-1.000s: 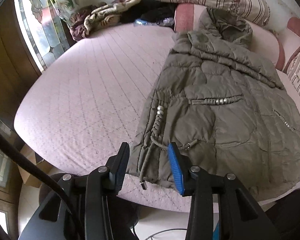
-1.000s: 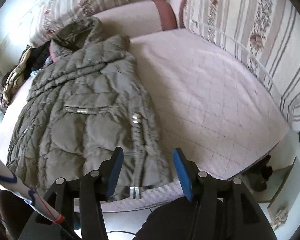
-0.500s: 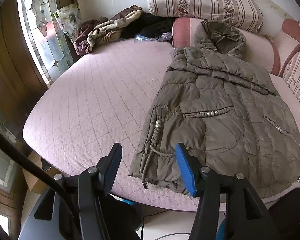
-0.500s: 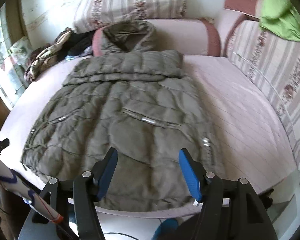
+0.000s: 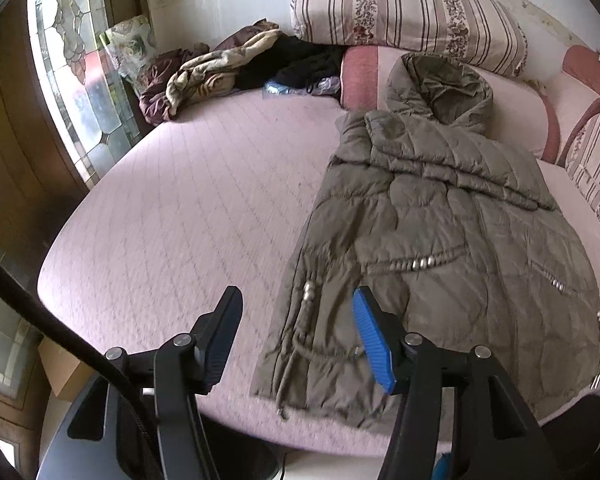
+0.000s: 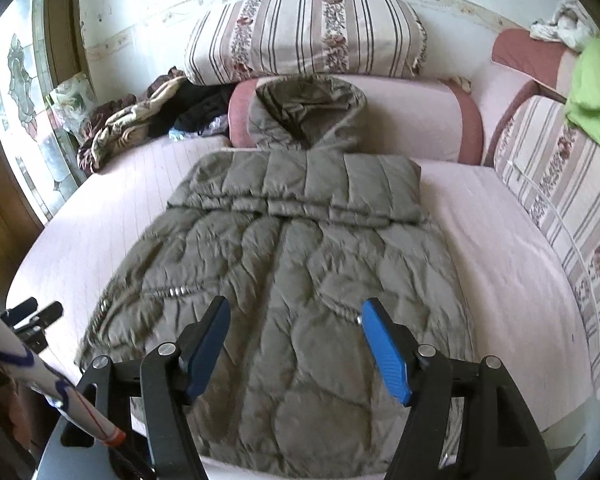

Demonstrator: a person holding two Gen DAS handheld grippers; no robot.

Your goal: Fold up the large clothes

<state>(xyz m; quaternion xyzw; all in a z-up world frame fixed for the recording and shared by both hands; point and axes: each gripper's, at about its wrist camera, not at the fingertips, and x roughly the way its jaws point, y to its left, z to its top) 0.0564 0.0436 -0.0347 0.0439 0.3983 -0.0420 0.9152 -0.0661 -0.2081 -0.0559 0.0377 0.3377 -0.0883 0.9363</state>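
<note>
Both handheld grippers held spread above the near edge of the olive quilted hooded jacket (image 6: 300, 264).

The left black two-finger gripper with blue ribbed pads (image 5: 296, 332) has its jaws wide apart, gripping nothing; its right finger (image 5: 374, 340) sits over the jacket's left hem corner, its left finger (image 5: 222, 332) off the jacket's left side. The right black two-finger gripper with blue pads (image 6: 296, 344) is likewise spread and empty, both fingers above the jacket's lower middle, pointing toward its hood. Neither touches the jacket.
</note>
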